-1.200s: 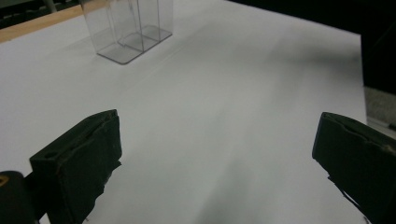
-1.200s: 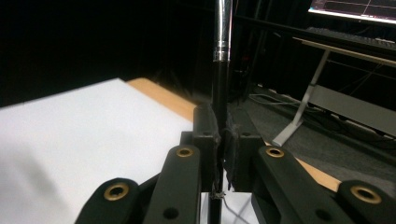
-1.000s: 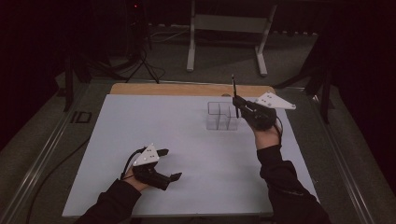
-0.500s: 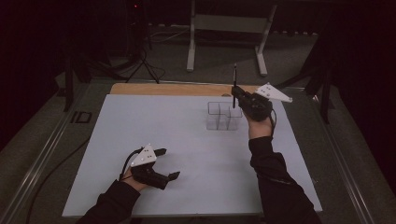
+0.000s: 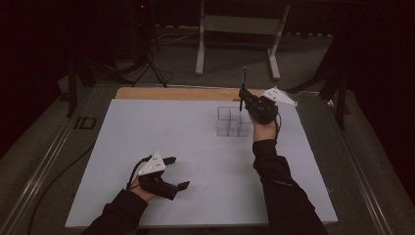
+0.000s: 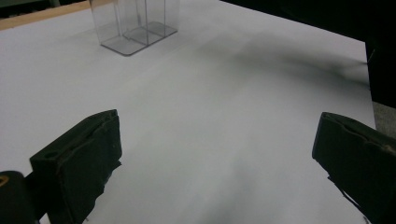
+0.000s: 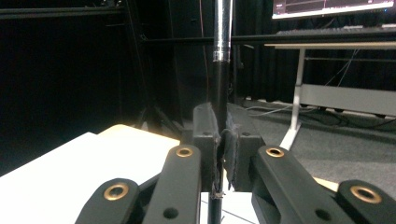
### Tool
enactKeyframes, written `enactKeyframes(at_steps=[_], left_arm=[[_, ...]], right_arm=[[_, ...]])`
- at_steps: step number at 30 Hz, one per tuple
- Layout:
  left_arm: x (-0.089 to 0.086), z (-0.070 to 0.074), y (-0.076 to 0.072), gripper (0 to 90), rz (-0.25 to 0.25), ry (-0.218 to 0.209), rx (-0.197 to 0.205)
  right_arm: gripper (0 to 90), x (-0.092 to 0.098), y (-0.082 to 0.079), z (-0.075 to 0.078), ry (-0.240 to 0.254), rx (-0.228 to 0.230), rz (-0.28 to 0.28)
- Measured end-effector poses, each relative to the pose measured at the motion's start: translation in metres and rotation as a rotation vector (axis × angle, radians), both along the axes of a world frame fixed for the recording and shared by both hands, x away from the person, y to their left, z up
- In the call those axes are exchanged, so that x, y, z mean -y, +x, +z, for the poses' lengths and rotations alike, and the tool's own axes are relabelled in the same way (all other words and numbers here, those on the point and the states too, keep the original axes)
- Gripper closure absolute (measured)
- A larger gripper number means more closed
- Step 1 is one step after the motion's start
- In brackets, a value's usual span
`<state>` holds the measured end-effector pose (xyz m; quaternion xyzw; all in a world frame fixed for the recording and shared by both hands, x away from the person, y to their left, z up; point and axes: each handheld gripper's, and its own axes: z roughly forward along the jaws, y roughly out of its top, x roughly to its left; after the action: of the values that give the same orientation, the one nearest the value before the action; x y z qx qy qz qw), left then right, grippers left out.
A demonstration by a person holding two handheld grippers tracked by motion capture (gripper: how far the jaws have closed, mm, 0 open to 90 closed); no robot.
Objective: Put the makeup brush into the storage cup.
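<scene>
The pen stands upright, clamped between the closed jaws of the right hand-held gripper. In the right gripper view, its black barrel runs down between the two pads and a silver section continues above them. In the high view, the pen hangs over the far right part of the clear compartment organizer, directly above its far compartments; its lower tip is hidden by the gripper body.

The organizer sits on the white table, toward the far right. All visible compartments appear empty.

The left hand-held gripper rests low on the near left of the table, jaws spread wide and holding nothing; its own camera shows bare surface between the pads, with the organizer in the distance.

Assessment: pickup and transport of the pen are complete. Remaining steps are likely lowering the pen into a compartment and releasing it. Which compartment is targeted cannot be determined.
</scene>
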<state>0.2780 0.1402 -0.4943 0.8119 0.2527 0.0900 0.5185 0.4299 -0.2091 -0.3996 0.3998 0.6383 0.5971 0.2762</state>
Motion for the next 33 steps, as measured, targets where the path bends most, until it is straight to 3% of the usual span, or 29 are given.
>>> enactKeyframes(at_steps=[6,13,22,28,33], left_arm=[[0.002,-0.001,-0.001,2.5,-0.015,0.008,0.003],[0.002,-0.002,-0.001,2.5,-0.022,0.005,-0.006],[0.002,-0.003,-0.001,2.5,-0.027,0.006,-0.016],[0.002,-0.003,-0.001,2.5,-0.033,0.003,-0.026],[0.002,-0.003,-0.001,2.5,-0.034,0.0,-0.037]], right_arm=[[83.9,0.001,0.009,-0.014,0.017,-0.026,-0.009],[83.9,0.0,0.016,-0.033,-0.008,-0.044,-0.023],[84.0,0.002,0.025,-0.058,-0.021,-0.123,-0.026],[83.9,-0.002,0.03,-0.072,-0.058,-0.184,0.011],[83.8,-0.003,0.029,-0.074,-0.085,-0.209,-0.034]])
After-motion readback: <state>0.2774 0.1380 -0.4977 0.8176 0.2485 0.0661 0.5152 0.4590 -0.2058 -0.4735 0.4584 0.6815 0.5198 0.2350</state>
